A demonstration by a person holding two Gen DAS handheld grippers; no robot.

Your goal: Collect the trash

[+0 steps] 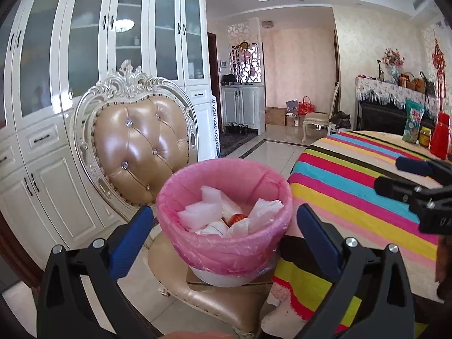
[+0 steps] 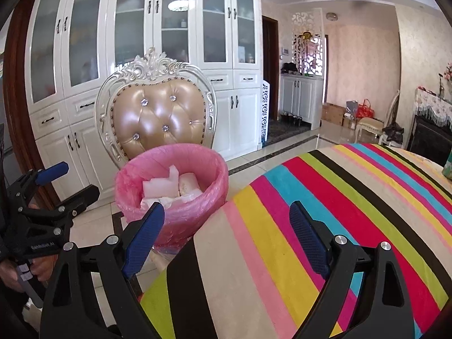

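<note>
A white bin with a pink liner (image 1: 226, 243) stands on the seat of a padded chair (image 1: 141, 147), holding white foam pieces, wrappers and something orange (image 1: 236, 219). My left gripper (image 1: 223, 226) is open, its blue pads on either side of the bin and short of it, with nothing held. In the right wrist view the same bin (image 2: 172, 189) is left of centre, and my right gripper (image 2: 226, 234) is open and empty above the striped tablecloth (image 2: 310, 226). The right gripper (image 1: 406, 180) shows at the left view's right edge, the left gripper (image 2: 59, 186) at the right view's left edge.
A round table with a striped cloth (image 1: 353, 186) lies right of the chair, carrying a snack bag (image 1: 413, 124), a jar (image 1: 425, 138) and a red container (image 1: 440, 135). White cabinets (image 1: 84, 84) stand behind the chair. Tiled floor (image 1: 271, 152) stretches toward boxes and another chair (image 1: 316, 121).
</note>
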